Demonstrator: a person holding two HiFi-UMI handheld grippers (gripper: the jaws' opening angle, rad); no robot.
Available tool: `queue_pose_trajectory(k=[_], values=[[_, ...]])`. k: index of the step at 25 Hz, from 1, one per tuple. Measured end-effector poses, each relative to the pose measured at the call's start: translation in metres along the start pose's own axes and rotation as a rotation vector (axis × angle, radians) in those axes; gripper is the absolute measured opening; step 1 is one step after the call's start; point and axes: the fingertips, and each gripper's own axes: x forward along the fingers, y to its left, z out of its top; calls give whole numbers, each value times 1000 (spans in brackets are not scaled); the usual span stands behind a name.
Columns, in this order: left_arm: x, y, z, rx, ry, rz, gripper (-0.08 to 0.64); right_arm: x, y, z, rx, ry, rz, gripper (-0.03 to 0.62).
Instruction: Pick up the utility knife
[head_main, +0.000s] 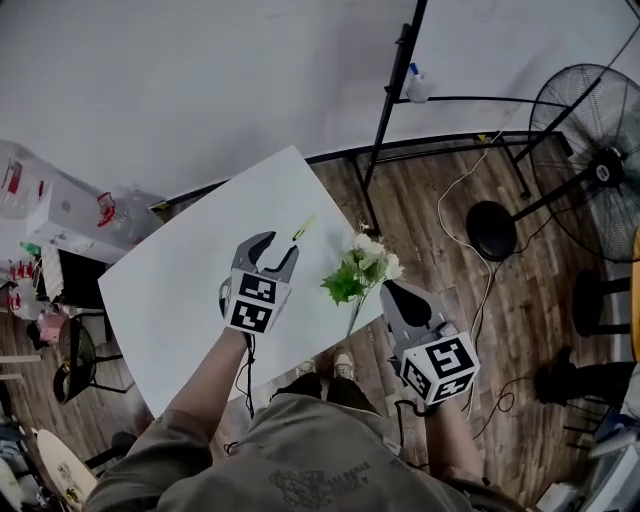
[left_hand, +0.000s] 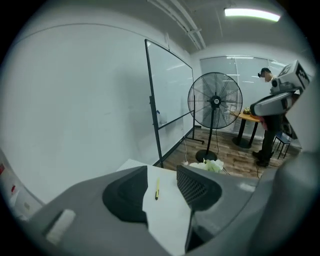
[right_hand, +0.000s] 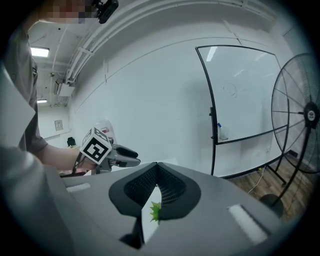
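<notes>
1. While the left gripper (head_main: 280, 245) hovers over the white table (head_main: 180, 290), jaws wide and empty, the yellow utility knife (head_main: 303, 228) lies toward the table's far edge.
2. The right gripper (head_main: 388, 288), jaws closed on nothing, hangs just off the table's right edge.

Grey left gripper (head_main: 277, 249) and right gripper (head_main: 389, 289) bear black-white marker cubes (head_main: 250, 303)

The desk (head_main: 180, 290) is white, the utility knife (head_main: 303, 228) yellow, the flowers (head_main: 372, 252) white with green leaves, the left tongs (head_main: 280, 245) and right tongs (head_main: 391, 289) grey.
</notes>
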Motion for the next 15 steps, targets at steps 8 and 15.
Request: queue_pose_trajectory(k=[8, 15], values=[[80, 11, -61, 16, 165, -66, 186, 35, -14, -23, -40, 88, -19, 29], [140, 16, -109, 3, 242, -110, 156, 58, -18, -48, -20, 163, -6, 29]])
